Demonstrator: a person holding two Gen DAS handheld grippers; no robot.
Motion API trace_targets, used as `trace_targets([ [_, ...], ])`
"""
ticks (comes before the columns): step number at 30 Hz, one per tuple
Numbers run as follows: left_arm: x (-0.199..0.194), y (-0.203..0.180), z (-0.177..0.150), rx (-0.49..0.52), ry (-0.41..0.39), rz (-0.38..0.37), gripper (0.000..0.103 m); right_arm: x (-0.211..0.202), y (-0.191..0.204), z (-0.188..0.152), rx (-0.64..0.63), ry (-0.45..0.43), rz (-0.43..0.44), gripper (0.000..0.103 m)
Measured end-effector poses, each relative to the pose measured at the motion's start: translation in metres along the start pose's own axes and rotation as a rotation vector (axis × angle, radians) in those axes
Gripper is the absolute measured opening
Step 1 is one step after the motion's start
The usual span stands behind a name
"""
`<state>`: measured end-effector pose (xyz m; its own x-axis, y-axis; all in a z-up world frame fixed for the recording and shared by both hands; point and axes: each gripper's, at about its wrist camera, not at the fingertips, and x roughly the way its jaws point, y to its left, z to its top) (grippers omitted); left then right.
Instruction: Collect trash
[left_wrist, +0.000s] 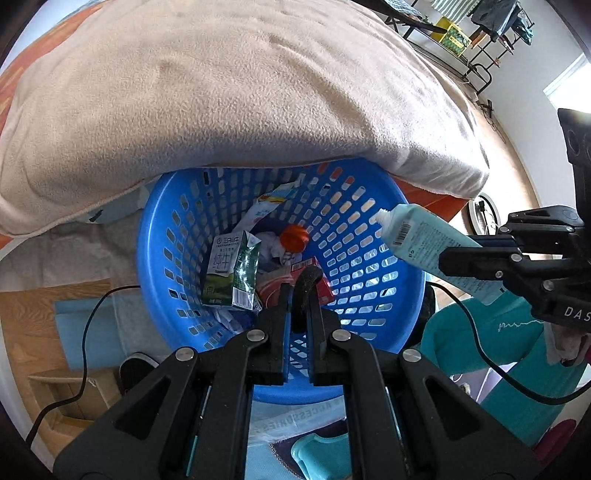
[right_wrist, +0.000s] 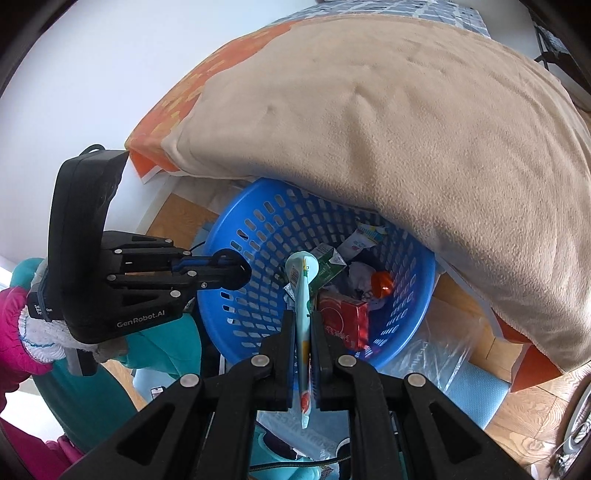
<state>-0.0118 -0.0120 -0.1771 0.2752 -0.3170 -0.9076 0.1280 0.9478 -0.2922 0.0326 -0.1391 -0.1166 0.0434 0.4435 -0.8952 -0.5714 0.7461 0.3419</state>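
Two tongs hang over my blue basket (left_wrist: 162, 236): the right tongs (right_wrist: 303, 332) pinch a tube (right_wrist: 303, 295) nozzle-down for dropping, and the left tongs (left_wrist: 299, 295) pinch a dark scrap (left_wrist: 308, 280) above the carton (left_wrist: 231, 273) and red box (left_wrist: 291, 284) already binned.

One basket (left_wrist: 388, 236), one tube (left_wrist: 424, 243), one carton (left_wrist: 229, 273) — two claws (left_wrist: 299, 291) (right_wrist: 303, 321)

We see a blue perforated basket (left_wrist: 369, 236) beneath the bed's edge, holding a green-and-white milk carton (left_wrist: 231, 271) at left, a red box (left_wrist: 295, 282) nearer, and an orange cap (left_wrist: 294, 238) beyond. A pale teal tube (left_wrist: 424, 245) hangs tilted over its right rim.
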Motion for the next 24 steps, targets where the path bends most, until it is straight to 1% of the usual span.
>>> trace_targets([
  [3,0.001,0.0,0.001,-0.006,-0.004,0.009,0.004,0.001,0.0,0.002,0.005,0.001,-0.001,0.01],
  [7,0.002,0.001,0.002,-0.014,0.005,0.007,0.004,0.0,-0.002,0.002,0.016,-0.006,-0.007,0.011],
  [9,0.002,0.0,0.002,-0.008,0.009,0.011,0.004,-0.001,-0.002,0.002,0.02,-0.011,-0.006,0.021],
  [11,0.002,-0.002,0.002,0.001,0.011,0.018,0.004,-0.002,-0.002,0.002,0.02,-0.017,-0.01,0.025],
  [13,0.003,-0.003,0.003,0.005,0.015,0.028,0.004,-0.003,-0.003,0.003,0.022,-0.024,-0.015,0.027],
  [16,0.004,-0.002,0.003,-0.001,0.021,0.037,0.005,-0.006,-0.006,0.004,0.028,-0.032,-0.034,0.036],
  [18,0.005,-0.001,0.004,-0.011,0.028,0.042,0.014,-0.008,-0.008,0.004,0.039,-0.042,-0.045,0.049],
  [20,0.003,0.001,0.004,-0.022,0.021,0.046,0.046,-0.009,-0.009,0.005,0.047,-0.047,-0.052,0.056],
  [22,-0.002,0.002,0.005,-0.028,-0.007,0.056,0.052,-0.011,-0.009,0.005,0.05,-0.051,-0.058,0.058],
  [24,-0.004,0.002,0.007,-0.026,-0.014,0.065,0.052,-0.011,-0.009,0.006,0.052,-0.053,-0.06,0.061],
])
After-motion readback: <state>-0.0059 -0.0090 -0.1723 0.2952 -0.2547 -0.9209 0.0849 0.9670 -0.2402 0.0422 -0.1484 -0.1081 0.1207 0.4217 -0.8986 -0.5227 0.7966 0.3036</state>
